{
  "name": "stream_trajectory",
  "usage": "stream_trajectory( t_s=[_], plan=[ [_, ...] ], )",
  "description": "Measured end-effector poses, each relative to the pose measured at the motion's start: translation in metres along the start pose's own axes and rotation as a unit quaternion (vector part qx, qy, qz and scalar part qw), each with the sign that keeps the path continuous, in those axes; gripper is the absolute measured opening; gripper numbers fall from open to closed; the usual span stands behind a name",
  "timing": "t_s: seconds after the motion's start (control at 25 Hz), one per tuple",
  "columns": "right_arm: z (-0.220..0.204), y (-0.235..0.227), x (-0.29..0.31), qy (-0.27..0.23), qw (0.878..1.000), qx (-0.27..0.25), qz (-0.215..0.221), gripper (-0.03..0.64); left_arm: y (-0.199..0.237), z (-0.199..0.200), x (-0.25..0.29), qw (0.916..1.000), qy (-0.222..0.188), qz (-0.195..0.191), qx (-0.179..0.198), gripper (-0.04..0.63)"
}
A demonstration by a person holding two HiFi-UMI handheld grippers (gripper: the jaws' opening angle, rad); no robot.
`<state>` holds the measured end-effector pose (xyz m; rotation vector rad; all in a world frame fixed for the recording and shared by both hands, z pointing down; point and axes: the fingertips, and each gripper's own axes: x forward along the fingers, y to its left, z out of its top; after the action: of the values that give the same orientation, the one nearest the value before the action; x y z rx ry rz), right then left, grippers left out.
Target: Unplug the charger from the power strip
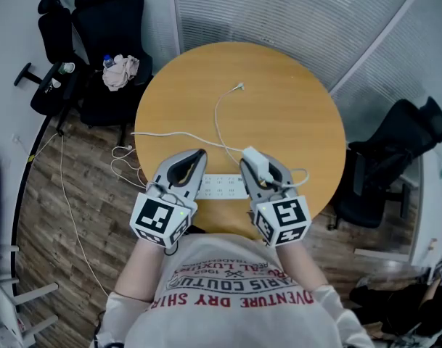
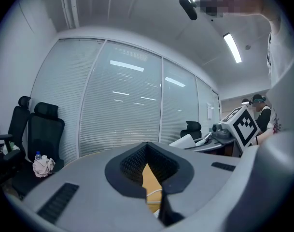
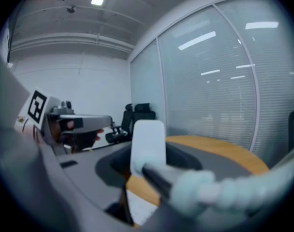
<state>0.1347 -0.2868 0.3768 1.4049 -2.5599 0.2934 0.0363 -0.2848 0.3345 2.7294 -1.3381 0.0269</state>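
On the round wooden table (image 1: 279, 100), a white power strip (image 1: 224, 187) lies near the front edge, below and between my two grippers. My right gripper (image 1: 258, 167) is shut on the white charger (image 1: 255, 163), which is held up off the strip. In the right gripper view the charger (image 3: 147, 144) stands upright between the jaws, with its thick cable (image 3: 219, 187) trailing to the right. The charger's thin white cable (image 1: 219, 118) runs across the table to a loose end (image 1: 240, 87). My left gripper (image 1: 195, 156) hovers over the strip's left end, shut on nothing (image 2: 153, 197).
The strip's own cord (image 1: 162, 134) runs left off the table to cables on the wood floor (image 1: 123, 165). Black office chairs (image 1: 108, 42) at the back left hold a cloth and a bottle. Another chair (image 1: 395, 151) stands at the right. Glass walls with blinds lie behind.
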Motion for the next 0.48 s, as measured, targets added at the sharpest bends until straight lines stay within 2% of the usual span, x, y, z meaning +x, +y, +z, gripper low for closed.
stream_trajectory(
  t_s=[0.48],
  plan=[
    [-0.0036, -0.0009, 0.0002, 0.007, 1.000, 0.000, -0.003, 0.155, -0.0070, -0.0033, -0.0015, 1.0000, 0.004, -0.008, -0.002, 0.034]
  ],
)
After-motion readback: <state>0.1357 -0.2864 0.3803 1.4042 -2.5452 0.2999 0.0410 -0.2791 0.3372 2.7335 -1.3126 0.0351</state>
